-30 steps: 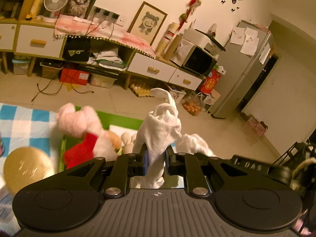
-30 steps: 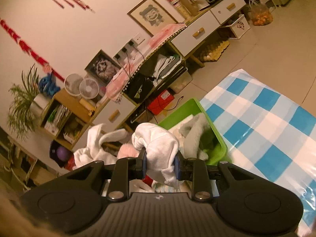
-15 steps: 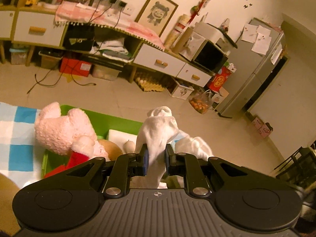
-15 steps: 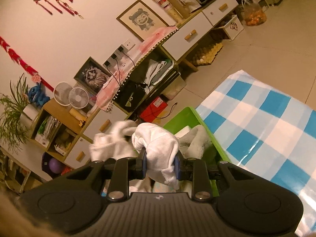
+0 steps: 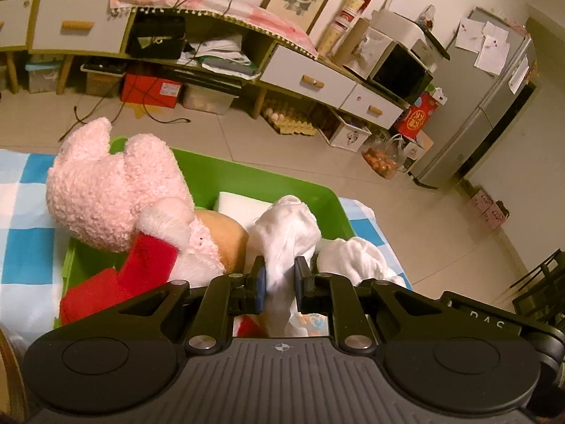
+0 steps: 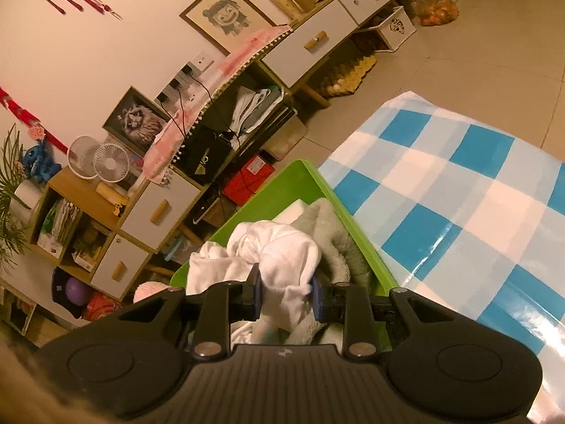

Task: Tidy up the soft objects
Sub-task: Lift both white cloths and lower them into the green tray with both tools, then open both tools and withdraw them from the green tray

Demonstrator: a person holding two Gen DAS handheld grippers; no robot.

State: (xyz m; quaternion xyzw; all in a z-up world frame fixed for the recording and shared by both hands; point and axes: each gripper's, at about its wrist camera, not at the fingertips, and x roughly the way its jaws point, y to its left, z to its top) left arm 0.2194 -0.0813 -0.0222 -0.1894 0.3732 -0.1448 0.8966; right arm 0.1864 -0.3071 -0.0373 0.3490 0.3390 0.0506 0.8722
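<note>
1. Left wrist view: a white cloth [image 5: 286, 233] is pinched between the narrowed fingers of the left gripper [image 5: 279, 282], over the green bin [image 5: 328, 194].
2. Compared with a second ago, the cloth is seen lower and closer to the bin's contents; earlier it was held high above the floor line, with the pink plush [image 5: 113, 190] further left and smaller.
3. The plush is now seen lying in the bin's left part, beside a white foam block [image 5: 236, 205].
4. Right wrist view: the other end of the same cloth [image 6: 279, 258] is clamped by the right gripper [image 6: 286, 293], over grey fabric [image 6: 335, 240] inside the bin [image 6: 296, 176].
5. The bin is set on a blue checked tablecloth [image 6: 459, 205].
6. From this lowering it is judged that the cloth is being placed in the bin; release by both grippers is probably what remains.
7. Snagging on the fingers at release is a possible risk.
</note>
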